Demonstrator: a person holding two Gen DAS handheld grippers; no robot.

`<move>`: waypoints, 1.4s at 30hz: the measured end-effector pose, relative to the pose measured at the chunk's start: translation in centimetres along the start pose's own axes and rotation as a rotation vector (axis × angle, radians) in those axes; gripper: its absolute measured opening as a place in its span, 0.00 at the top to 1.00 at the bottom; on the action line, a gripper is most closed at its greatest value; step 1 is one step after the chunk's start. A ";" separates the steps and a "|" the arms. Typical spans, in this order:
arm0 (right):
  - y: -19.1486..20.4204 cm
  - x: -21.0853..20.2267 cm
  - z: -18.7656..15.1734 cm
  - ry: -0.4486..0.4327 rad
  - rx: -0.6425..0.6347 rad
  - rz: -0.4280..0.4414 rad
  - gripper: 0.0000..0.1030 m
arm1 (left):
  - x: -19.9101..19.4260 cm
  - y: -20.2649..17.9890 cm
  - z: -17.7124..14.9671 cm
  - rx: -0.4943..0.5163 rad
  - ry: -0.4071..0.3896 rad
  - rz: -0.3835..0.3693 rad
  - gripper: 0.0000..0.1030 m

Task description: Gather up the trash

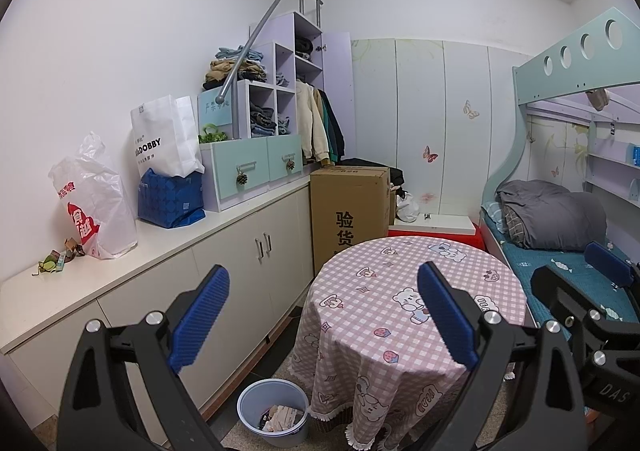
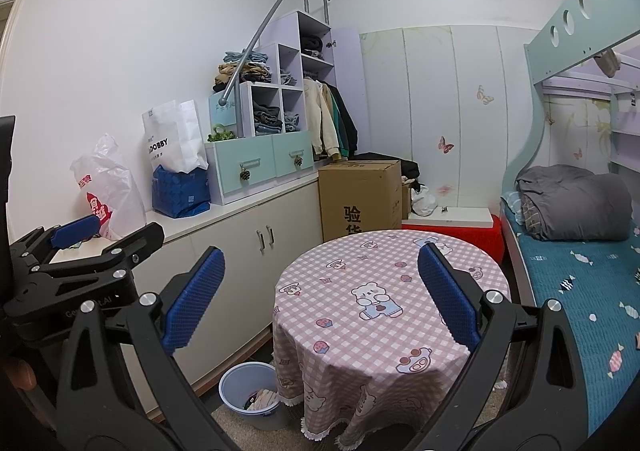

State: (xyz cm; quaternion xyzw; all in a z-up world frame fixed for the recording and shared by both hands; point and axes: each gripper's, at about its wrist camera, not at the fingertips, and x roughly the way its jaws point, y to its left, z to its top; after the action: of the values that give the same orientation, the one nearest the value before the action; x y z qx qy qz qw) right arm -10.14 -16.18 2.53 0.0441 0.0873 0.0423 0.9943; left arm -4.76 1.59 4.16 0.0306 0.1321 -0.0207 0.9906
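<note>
both grippers hang in the air above the room with nothing between their blue pads. the left gripper [image 1: 324, 311] has its jaws spread wide, framing the near edge of the round table [image 1: 472, 271] with its pink checked cloth. the right gripper [image 2: 320, 299] is spread just as wide over the same table, which is bare on top. the trash [image 1: 58, 257], a small heap of crumpled wrappers in green and brown, lies on the long white counter [image 1: 168, 251] at the left, just beside a white plastic bag with red print [image 1: 96, 203]. further along the counter stand a blue bag [image 1: 170, 199] and a white paper bag [image 1: 164, 139]. on the floor, between the counter's cabinets and the table's hanging cloth, sits a pale blue bin [image 1: 274, 411] holding some paper scraps. a tall cardboard box [image 1: 348, 211] stands behind the table, and a bed [image 2: 580, 291] with a teal cover runs along the right.
</note>
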 end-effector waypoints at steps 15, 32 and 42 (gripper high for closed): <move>-0.2 0.3 -0.4 0.005 -0.007 0.018 0.08 | 0.0 -0.1 0.0 0.000 0.001 0.000 0.10; -0.5 0.2 -0.4 0.012 -0.008 0.027 0.08 | 0.0 0.4 -0.4 0.002 0.007 0.004 0.10; -0.6 0.2 -0.6 0.019 -0.006 0.034 0.08 | 0.1 0.7 -0.6 0.004 0.011 0.001 0.10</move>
State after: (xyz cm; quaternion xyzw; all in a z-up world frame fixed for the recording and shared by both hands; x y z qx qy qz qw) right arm -10.00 -16.72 1.83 0.0423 0.0957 0.0598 0.9927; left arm -4.78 2.32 3.56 0.0327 0.1372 -0.0201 0.9898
